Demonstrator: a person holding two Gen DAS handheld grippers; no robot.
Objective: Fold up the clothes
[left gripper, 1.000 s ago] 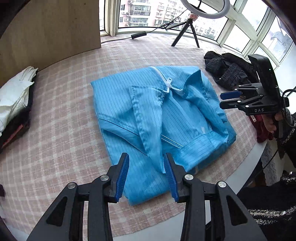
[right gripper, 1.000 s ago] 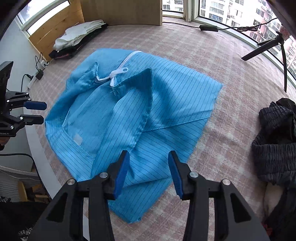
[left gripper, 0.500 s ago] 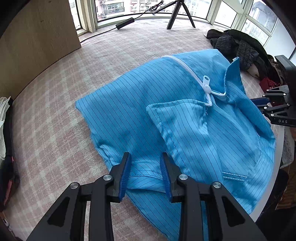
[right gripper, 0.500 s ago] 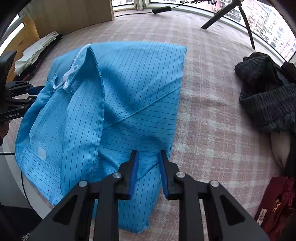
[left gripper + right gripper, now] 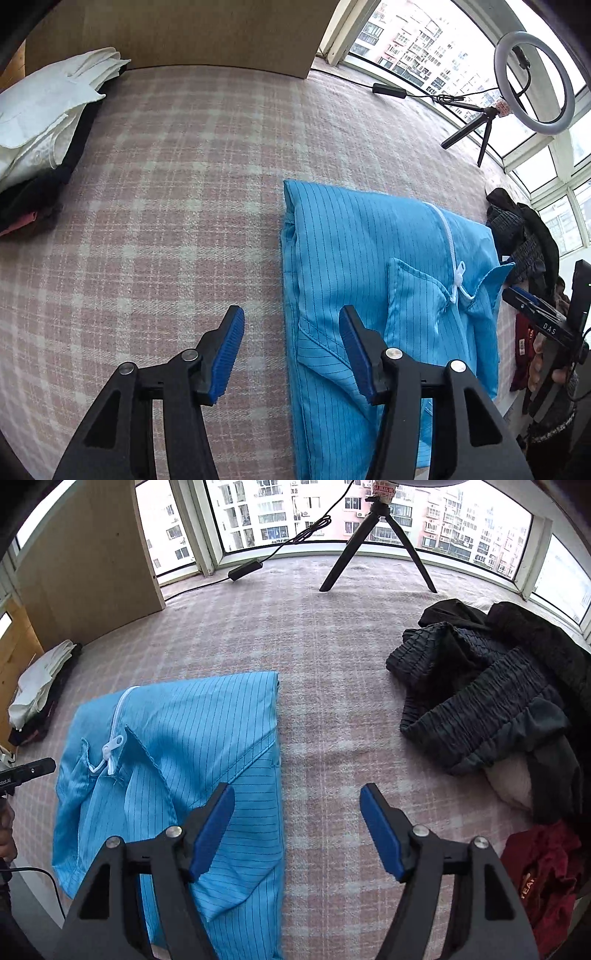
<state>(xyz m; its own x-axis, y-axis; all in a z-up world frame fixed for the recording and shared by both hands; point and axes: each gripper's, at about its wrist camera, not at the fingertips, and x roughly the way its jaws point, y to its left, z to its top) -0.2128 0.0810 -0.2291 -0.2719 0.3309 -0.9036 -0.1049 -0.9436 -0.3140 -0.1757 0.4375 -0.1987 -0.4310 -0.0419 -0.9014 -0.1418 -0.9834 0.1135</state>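
Flat, bright daylight poured in through the windows (image 5: 369, 520), overexposed to near white at the upper right of the left wrist view. The plaid surface (image 5: 184, 184) was evenly lit, with only soft shadows. Both fisheye views bent straight lines and darkened to black at the corners; focus stayed sharp.

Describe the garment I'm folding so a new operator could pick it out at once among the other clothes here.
Start from the pink plaid cloth that covers the whole surface, below the ring light's tripod by the windows. The piece lies flat near the front edge, between a white-topped stack and a dark crumpled heap. It is the blue pinstriped jacket, the only one with a white zipper.
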